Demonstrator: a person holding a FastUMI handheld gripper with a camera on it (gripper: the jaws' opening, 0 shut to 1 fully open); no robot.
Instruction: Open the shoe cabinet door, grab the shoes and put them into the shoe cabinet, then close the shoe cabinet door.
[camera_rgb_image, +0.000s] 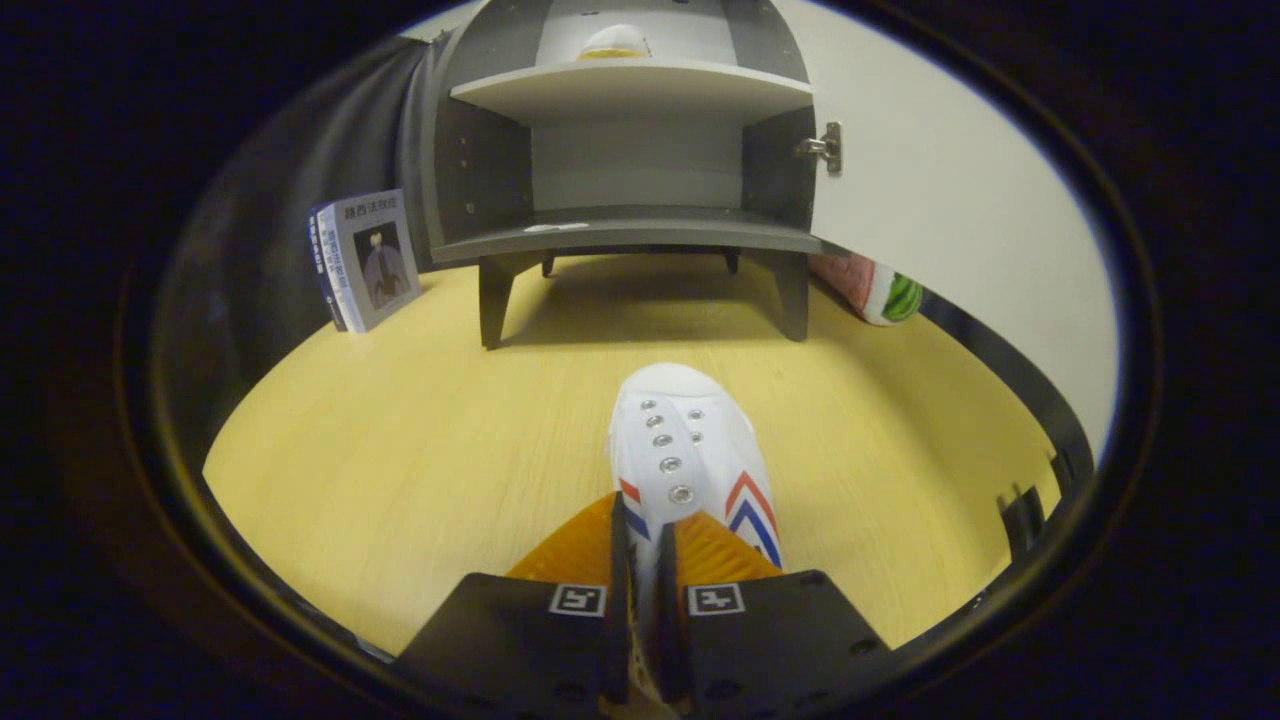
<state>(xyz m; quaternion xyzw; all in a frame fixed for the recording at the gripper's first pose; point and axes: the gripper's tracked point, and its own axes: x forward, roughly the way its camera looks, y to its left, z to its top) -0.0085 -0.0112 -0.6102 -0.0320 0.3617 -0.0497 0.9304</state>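
A white sneaker with red and blue chevrons points toward the cabinet, its toe just beyond my fingers. My gripper is shut on the shoe's side wall near the eyelets, both fingers pressing it. The grey shoe cabinet stands ahead on short legs, with its white door swung open to the right. Its lower shelf holds nothing large. On the upper shelf rests a pale rounded object, partly hidden.
A book leans upright against the booth wall left of the cabinet. A watermelon-patterned object lies behind the open door at the right. The pale wooden floor stretches between me and the cabinet.
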